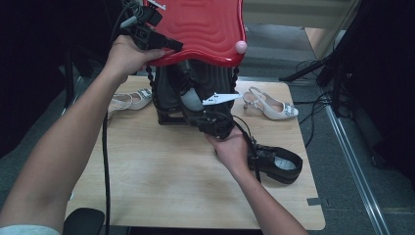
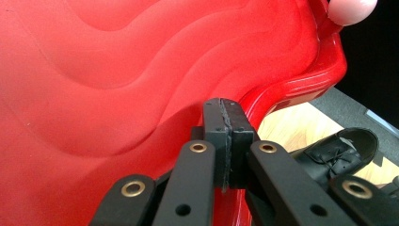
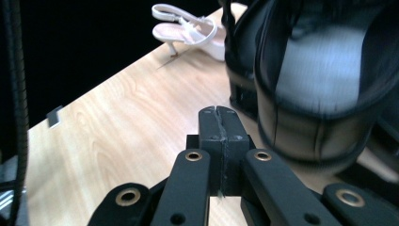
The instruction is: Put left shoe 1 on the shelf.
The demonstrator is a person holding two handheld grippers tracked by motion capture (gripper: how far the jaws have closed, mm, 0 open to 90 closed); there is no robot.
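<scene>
While the left gripper (image 1: 169, 45) is holding up the red lid (image 1: 205, 27) of a dark case (image 1: 195, 93) standing at the far middle of the worktop (image 1: 161, 181), the right gripper (image 1: 215, 122) is working low at the case's front. In the left gripper view the jaws are pressed together with the lid's red underside right behind them; whether they are pinching its rim or only propping it cannot be told. In the right gripper view the jaws are likewise pressed together with nothing between them.

Inside the case a dark shoe (image 3: 320, 89) with a grey lining is standing upright, its opening facing the right gripper. It is lying just ahead and to the right of the jaws in that view, close but seemingly not touching. Its long axis is running up and down within the case.

A second black shoe (image 1: 276, 164) is lying on the worktop just beside the right hand (image 1: 232, 149), toward the near right, its long axis running roughly left to right. Two white slingback heels are resting farther back, one left of the case (image 1: 129, 100) and one right of it (image 1: 271, 105).

Judgement: the right hand is the nearer one to both black shoes, the left being occupied with the lid. Any next grasp would call for the right gripper's jaws spreading first.
</scene>
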